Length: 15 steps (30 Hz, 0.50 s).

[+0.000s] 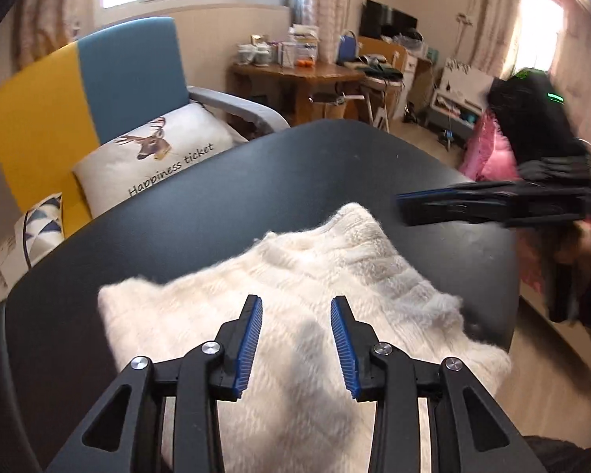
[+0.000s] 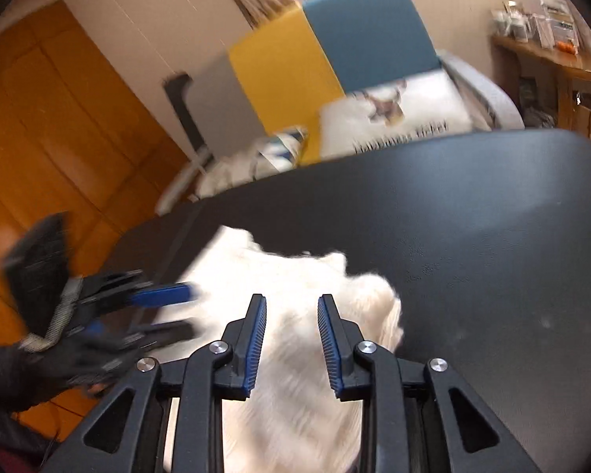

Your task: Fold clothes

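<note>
The table (image 1: 335,165) is a dark, rounded surface filling the middle of both views. The sofa (image 1: 130,71), blue and yellow, occupies the upper left of the left wrist view, behind the table's far edge; a white pillow (image 1: 157,157) with a deer print rests on its seat. The sweater (image 1: 295,276), white and fluffy, lies folded on the table in the lower centre of the left wrist view and reaches the table's near edge at lower right. The left gripper (image 1: 296,303) sits at the bottom centre of its own view, directly over the sweater, jaws spread wide with nothing between them; whether the tips touch the fabric cannot be told. The right gripper (image 2: 291,301) sits at the bottom centre of its own view, over the sweater (image 2: 295,315) near its right edge, jaws likewise parted and holding nothing. In the left wrist view the right gripper (image 1: 406,209) enters from the right, blurred, just beside the sweater's far corner. In the right wrist view the left gripper (image 2: 189,311) appears at lower left, blurred, at the sweater's left edge.
</note>
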{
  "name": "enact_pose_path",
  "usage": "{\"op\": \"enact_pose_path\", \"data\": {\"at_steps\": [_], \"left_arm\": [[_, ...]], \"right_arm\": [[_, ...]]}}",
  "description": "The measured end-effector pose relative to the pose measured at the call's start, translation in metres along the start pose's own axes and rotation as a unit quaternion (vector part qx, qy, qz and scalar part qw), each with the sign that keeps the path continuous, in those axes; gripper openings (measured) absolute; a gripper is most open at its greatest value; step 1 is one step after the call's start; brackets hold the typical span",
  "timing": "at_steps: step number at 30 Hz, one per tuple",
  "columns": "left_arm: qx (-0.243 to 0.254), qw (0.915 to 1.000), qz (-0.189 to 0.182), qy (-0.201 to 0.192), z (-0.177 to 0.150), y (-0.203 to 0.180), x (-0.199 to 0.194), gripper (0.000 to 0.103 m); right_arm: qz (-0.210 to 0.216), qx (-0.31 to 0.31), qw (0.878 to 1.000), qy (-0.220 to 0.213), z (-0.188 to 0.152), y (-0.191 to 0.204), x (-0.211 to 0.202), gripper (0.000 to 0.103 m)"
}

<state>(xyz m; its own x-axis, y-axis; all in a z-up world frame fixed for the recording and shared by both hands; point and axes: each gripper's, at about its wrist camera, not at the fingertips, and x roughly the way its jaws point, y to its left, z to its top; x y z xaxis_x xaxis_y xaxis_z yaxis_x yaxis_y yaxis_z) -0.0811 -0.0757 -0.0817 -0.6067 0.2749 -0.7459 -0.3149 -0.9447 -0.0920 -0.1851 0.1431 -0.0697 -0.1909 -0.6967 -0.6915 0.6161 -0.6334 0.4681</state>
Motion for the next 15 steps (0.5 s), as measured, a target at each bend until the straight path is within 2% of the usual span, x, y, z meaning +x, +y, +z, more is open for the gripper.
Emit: {"op": "enact_pose_path", "data": {"at_steps": [2, 3, 4, 6, 8, 10, 12, 15], "left_arm": [[-0.004, 0.9999, 0.011, -0.001, -0.006, 0.004, -0.003, 0.037], [-0.005, 0.9999, 0.014, 0.005, -0.010, 0.005, -0.001, 0.038], [-0.007, 0.9998, 0.016, 0.014, -0.015, 0.006, 0.003, 0.043], [-0.010, 0.9993, 0.019, 0.032, -0.025, 0.007, 0.011, 0.044], [-0.017, 0.9988, 0.019, 0.042, -0.030, 0.009, 0.017, 0.044], [-0.045, 0.9982, 0.003, 0.040, -0.027, 0.013, 0.013, 0.045], [-0.067, 0.9972, -0.007, 0.033, -0.025, 0.017, 0.005, 0.045], [-0.081, 0.9966, -0.014, 0.002, -0.027, 0.018, -0.018, 0.045]], "right_arm": [[-0.054, 0.024, 0.997, 0.059, -0.003, -0.016, 0.026, 0.017], [-0.062, 0.040, 0.995, 0.074, -0.006, -0.024, 0.034, 0.016], [-0.042, 0.066, 0.995, 0.065, -0.012, -0.034, 0.033, 0.016], [-0.021, 0.098, 0.994, 0.052, -0.019, -0.046, 0.027, 0.011], [-0.027, 0.092, 0.994, 0.045, -0.023, -0.043, 0.022, 0.011], [-0.035, 0.080, 0.996, 0.036, -0.024, -0.034, 0.012, 0.014], [-0.044, 0.052, 0.997, 0.019, -0.017, -0.022, -0.003, 0.014], [-0.044, 0.013, 0.999, 0.002, -0.022, -0.006, -0.028, 0.017]]}}
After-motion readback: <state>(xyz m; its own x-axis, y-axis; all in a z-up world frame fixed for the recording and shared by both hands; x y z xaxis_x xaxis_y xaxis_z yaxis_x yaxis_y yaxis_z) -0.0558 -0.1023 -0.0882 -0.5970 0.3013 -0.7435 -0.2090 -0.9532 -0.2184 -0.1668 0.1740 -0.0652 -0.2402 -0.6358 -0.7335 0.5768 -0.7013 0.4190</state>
